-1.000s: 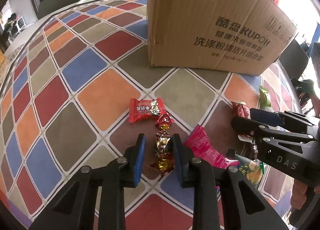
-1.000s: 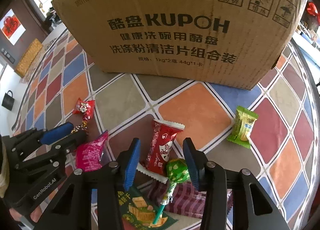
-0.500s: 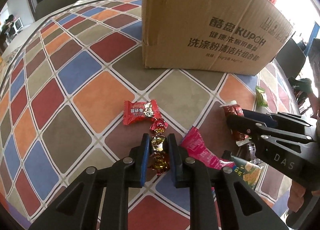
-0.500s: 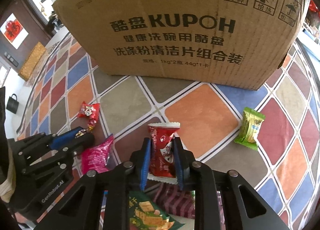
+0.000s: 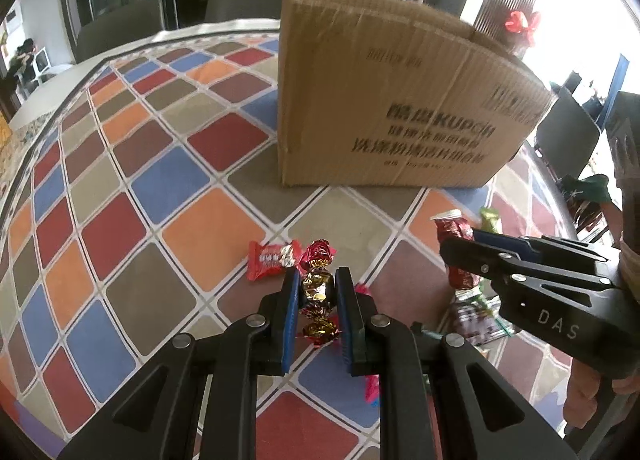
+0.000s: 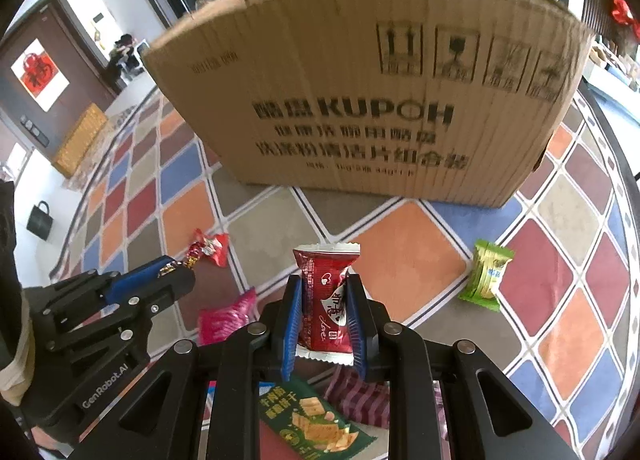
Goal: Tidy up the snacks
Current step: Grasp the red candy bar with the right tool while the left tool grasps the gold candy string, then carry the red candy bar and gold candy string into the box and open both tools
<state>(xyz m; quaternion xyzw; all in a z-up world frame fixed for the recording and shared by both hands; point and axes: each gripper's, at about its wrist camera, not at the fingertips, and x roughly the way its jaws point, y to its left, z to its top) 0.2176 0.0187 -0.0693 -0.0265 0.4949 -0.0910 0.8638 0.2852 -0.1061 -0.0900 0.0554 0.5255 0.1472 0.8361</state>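
My left gripper point(image 5: 316, 280) is shut on a gold-and-red foil twist candy point(image 5: 318, 292) and holds it above the tablecloth. My right gripper point(image 6: 324, 288) is shut on a dark red snack packet point(image 6: 326, 300), also lifted. The right gripper shows in the left wrist view point(image 5: 472, 250) with its red packet point(image 5: 454, 227). The left gripper shows in the right wrist view point(image 6: 176, 272) at the left. A large cardboard box point(image 6: 360, 107) stands behind; its open top edge shows in the left wrist view point(image 5: 400, 99).
On the checked tablecloth point(image 5: 120, 187) lie a red candy packet point(image 5: 270, 262), a pink packet point(image 6: 228, 316), a green packet point(image 6: 486, 276), a green cracker bag point(image 6: 316, 424) and a striped maroon packet point(image 6: 360, 400). Chairs point(image 5: 120, 31) stand beyond the table.
Both grippers closed on their snacks and lifted them off the table toward the box. The green lollipop is no longer visible in the right wrist view.
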